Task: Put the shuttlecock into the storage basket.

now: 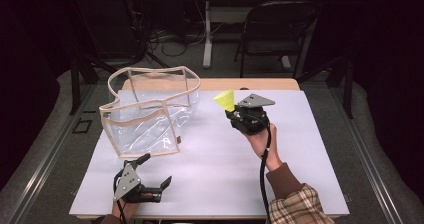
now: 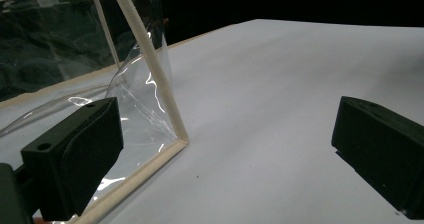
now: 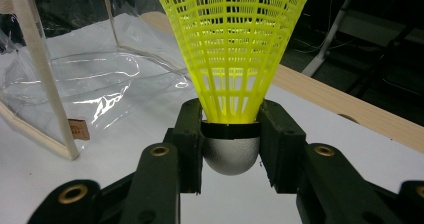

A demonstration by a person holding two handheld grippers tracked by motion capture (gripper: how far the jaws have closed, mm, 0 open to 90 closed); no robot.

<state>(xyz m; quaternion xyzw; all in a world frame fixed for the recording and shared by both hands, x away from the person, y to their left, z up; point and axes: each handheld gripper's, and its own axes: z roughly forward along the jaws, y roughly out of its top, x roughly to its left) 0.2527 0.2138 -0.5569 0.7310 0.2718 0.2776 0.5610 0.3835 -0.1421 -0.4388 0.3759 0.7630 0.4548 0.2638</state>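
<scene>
Near the table's [image 1: 210,184] front edge, our left tool [image 1: 152,171] gapes empty; our right tool [image 1: 231,110] clamps a yellow plastic shuttlecock [image 1: 225,100] beside the clear plastic bag [image 1: 145,114].

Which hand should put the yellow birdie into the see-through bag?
Probably the right. Its tool is shut on the birdie, held above the table beside the bag. The left tool is open with nothing in it, near the bag's front corner.

Left gripper [image 1: 150,173] low at the near table edge, jaws spread wide apart. Right gripper [image 1: 234,108] raised on an outstretched forearm, jaws clamped together on a load.
</scene>
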